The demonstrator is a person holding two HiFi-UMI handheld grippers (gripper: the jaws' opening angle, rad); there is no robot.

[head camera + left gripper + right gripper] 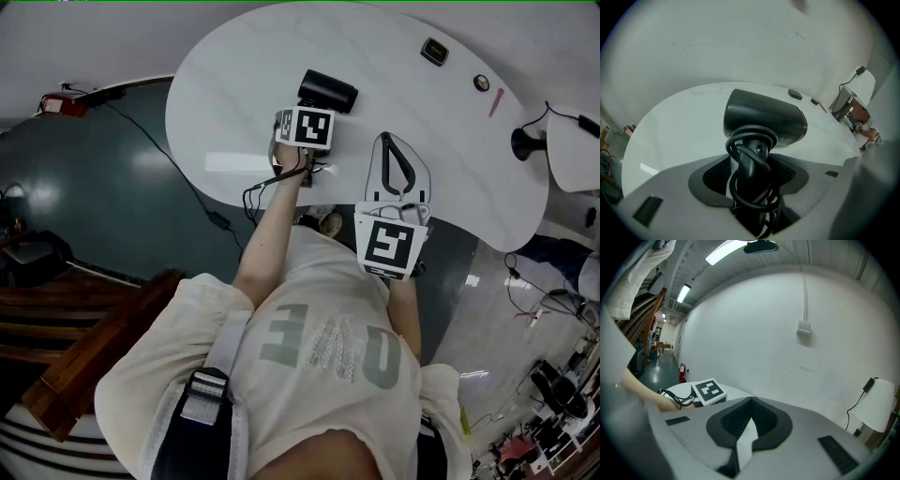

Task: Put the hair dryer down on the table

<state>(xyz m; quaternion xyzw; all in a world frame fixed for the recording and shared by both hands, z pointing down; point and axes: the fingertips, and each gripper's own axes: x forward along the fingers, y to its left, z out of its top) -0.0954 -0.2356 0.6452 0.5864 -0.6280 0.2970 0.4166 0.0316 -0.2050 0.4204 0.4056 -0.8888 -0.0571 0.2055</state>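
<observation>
left gripper (752,176) jaws clamped on the handle of the hair dryer (764,119), cord (749,129) looped round the handle. in the head view the dryer sits upper centre of frame, over the white table (225,103). can't tell if it touches the tabletop. right gripper (750,404) jaws closed together, nothing between them, sitting centre frame, lower right of the dryer, at the table's near edge.

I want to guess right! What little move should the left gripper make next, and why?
Probably lower the left gripper until the black plastic hair dryer rests on the curved white table: its jaws clamp the cord-wrapped handle, and bare tabletop shows beside it.
</observation>
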